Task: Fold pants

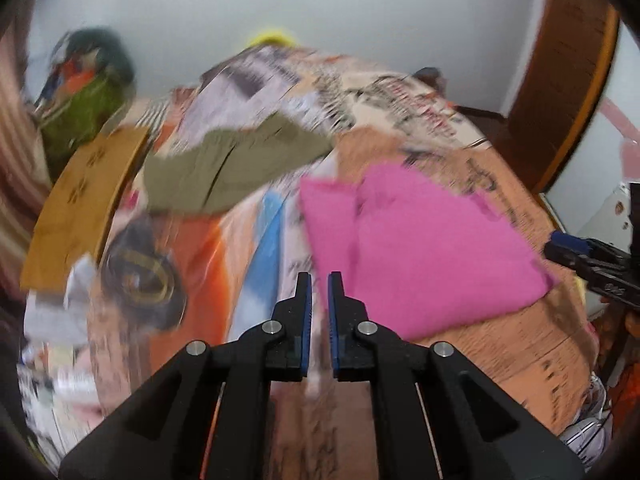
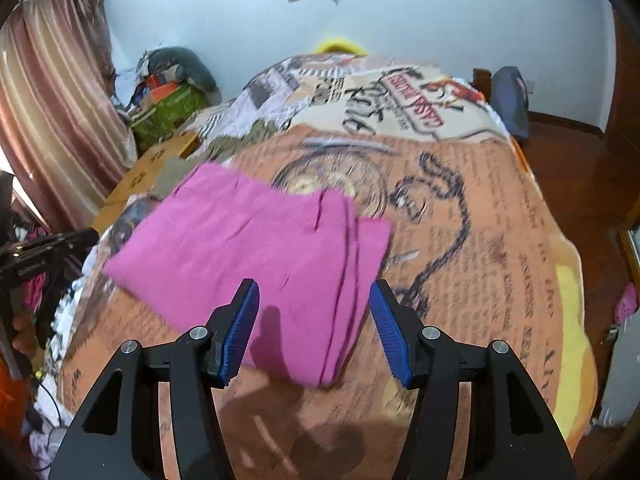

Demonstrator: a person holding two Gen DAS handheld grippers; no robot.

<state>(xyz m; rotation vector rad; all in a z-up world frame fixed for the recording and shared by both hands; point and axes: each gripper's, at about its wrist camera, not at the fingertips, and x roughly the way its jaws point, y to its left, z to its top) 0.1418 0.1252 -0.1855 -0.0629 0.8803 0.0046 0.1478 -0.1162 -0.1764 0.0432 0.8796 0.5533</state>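
The pink pants [image 2: 256, 252] lie folded into a compact stack on the orange printed bedspread [image 2: 480, 240]. They also show in the left wrist view [image 1: 424, 244], to the right of my left gripper. My left gripper [image 1: 319, 280] is empty with its jaws almost together, held above the bedspread beside the pants' left edge. My right gripper [image 2: 314, 292] is open and empty, its fingers spread just above the near corner of the stack. The right gripper also shows at the right edge of the left wrist view [image 1: 560, 246].
Olive-green pants [image 1: 228, 160] lie folded further up the bed. A cardboard box [image 1: 80, 208] stands at the bed's left side, with a cluttered pile [image 2: 168, 92] and curtains [image 2: 52, 92] behind. A wooden door [image 1: 560, 92] is at right.
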